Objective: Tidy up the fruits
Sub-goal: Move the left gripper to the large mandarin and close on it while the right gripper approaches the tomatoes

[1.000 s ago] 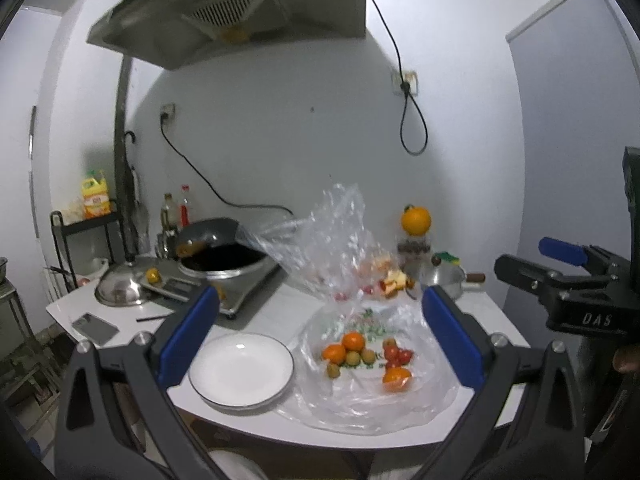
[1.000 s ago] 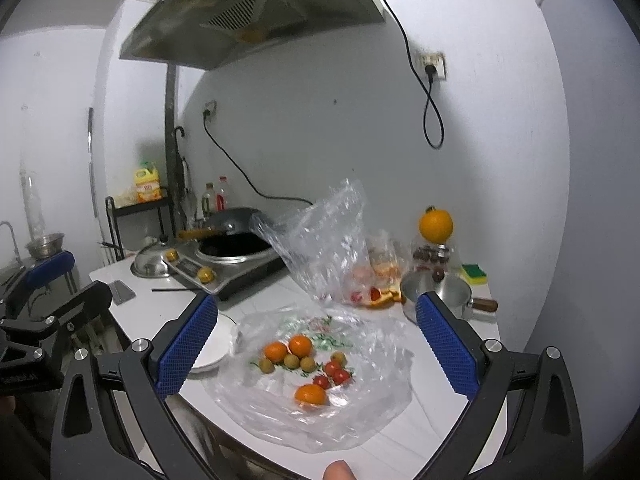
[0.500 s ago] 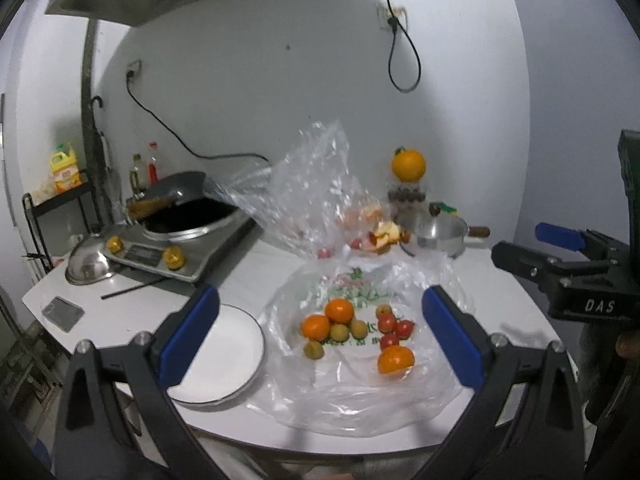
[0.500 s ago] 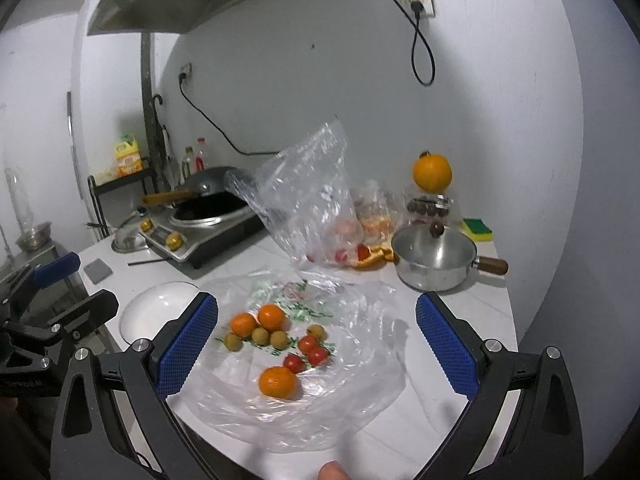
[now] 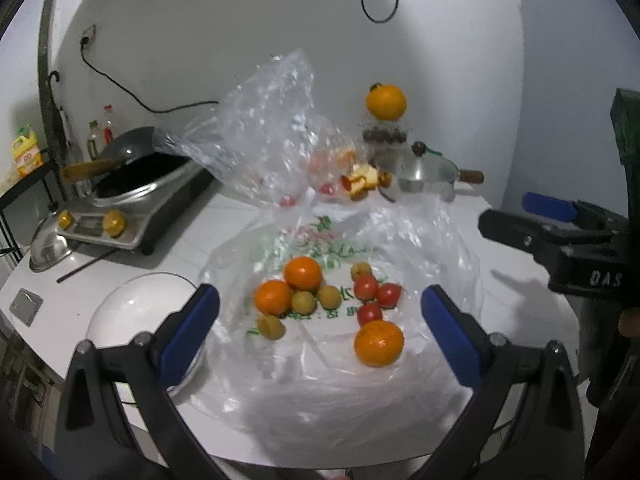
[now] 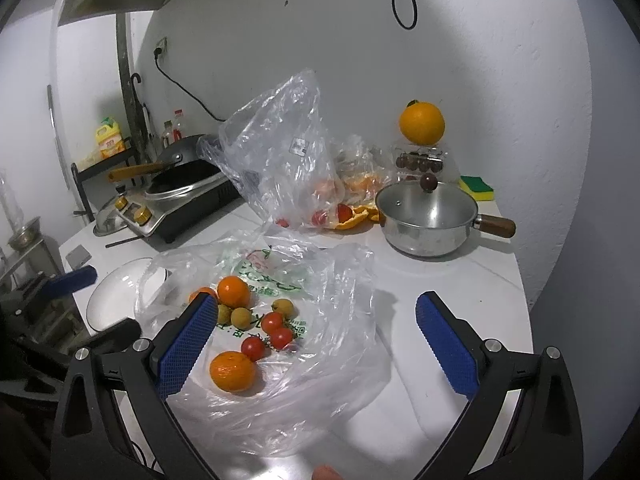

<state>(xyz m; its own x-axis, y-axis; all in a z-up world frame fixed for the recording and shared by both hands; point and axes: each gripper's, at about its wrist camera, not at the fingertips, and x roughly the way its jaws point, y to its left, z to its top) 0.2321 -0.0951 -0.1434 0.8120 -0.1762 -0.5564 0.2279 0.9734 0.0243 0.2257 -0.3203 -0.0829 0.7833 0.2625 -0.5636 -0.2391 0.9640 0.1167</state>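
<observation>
Blue pads on both tongs, jaws spread wide, nothing between them. Left gripper (image 5: 320, 320) hangs above the flat bag (image 5: 344, 376), not touching it; its pads frame the fruit pile. Right gripper (image 6: 316, 338) likewise wide apart and empty; whether its left pad (image 6: 186, 344) touches the bag cannot be told, its right pad over bare counter (image 6: 460, 280).

Fruit lies on the flat bag at the counter's front:
- two oranges (image 5: 289, 285) close together at the back, a third orange (image 5: 378, 342) alone nearer the front edge.
- three cherry tomatoes (image 5: 374, 296) in a cluster, right of the pair.
- small yellow-brown fruits (image 5: 316, 299) beside the pair; one more (image 5: 271, 326) in front, another (image 5: 361, 269) behind the tomatoes.

White plate (image 5: 136, 312) just left of the bag, bare. Second bag (image 6: 288, 152) stands upright behind, holding red and orange pieces. Steel pot (image 6: 426, 216) with lid to the right. Large orange (image 6: 422, 122) sits on a clear box (image 6: 420, 162) by the wall. Wok (image 6: 180, 172) on a cooker at far left.
</observation>
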